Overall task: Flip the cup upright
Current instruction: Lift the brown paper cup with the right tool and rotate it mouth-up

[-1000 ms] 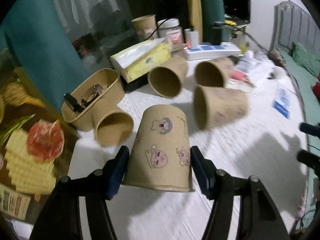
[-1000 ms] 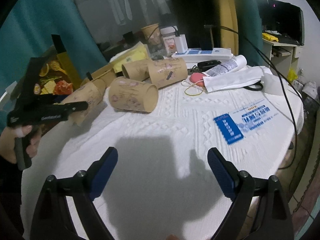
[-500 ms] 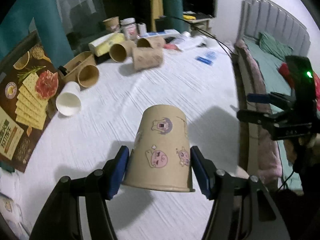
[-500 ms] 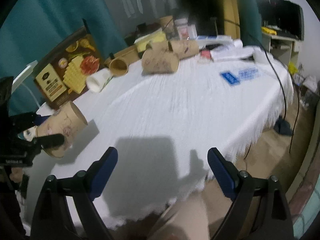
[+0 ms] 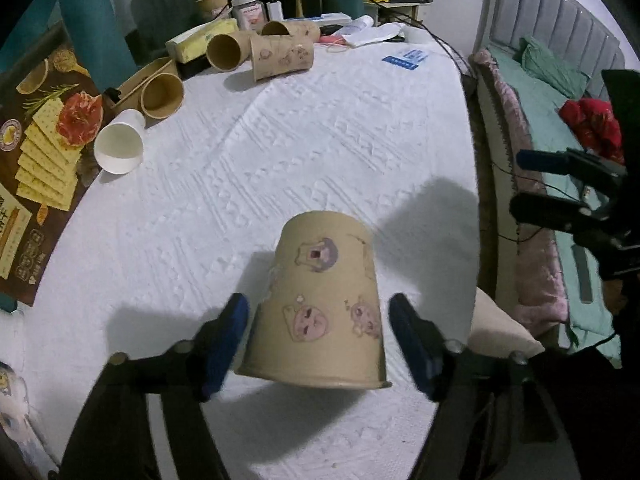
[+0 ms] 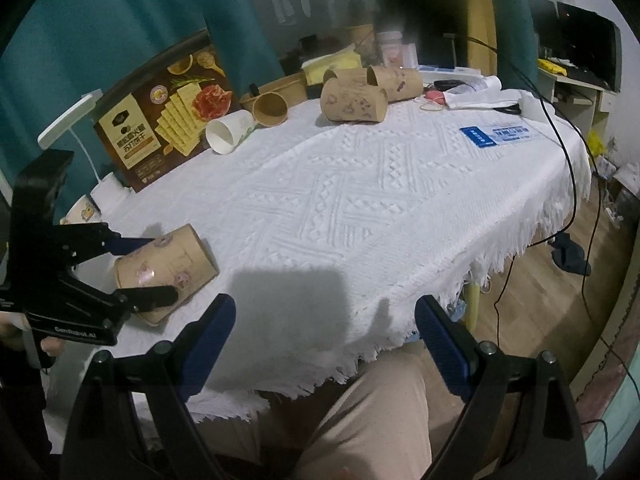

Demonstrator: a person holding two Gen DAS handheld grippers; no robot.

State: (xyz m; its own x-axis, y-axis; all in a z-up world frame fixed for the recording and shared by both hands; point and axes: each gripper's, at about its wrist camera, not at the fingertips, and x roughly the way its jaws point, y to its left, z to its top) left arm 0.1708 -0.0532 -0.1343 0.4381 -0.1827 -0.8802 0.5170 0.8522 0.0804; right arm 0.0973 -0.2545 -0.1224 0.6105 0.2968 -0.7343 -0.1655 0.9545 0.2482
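A brown paper cup with cartoon faces lies on its side on the white tablecloth, its open rim toward the left wrist camera. My left gripper is open, with a small gap between each blue pad and the cup. In the right wrist view the cup lies near the table's front left edge, between the left gripper's fingers. My right gripper is open and empty, off the table's front edge above a lap.
Several more brown cups and a white cup lie at the table's far left side, by a cracker box, a tissue pack and jars. A blue card lies far right. A bed stands beyond the table.
The left gripper carried the cup from the far cluster back to the near edge, set it on the cloth and opened. The right gripper pulled back off the table edge.
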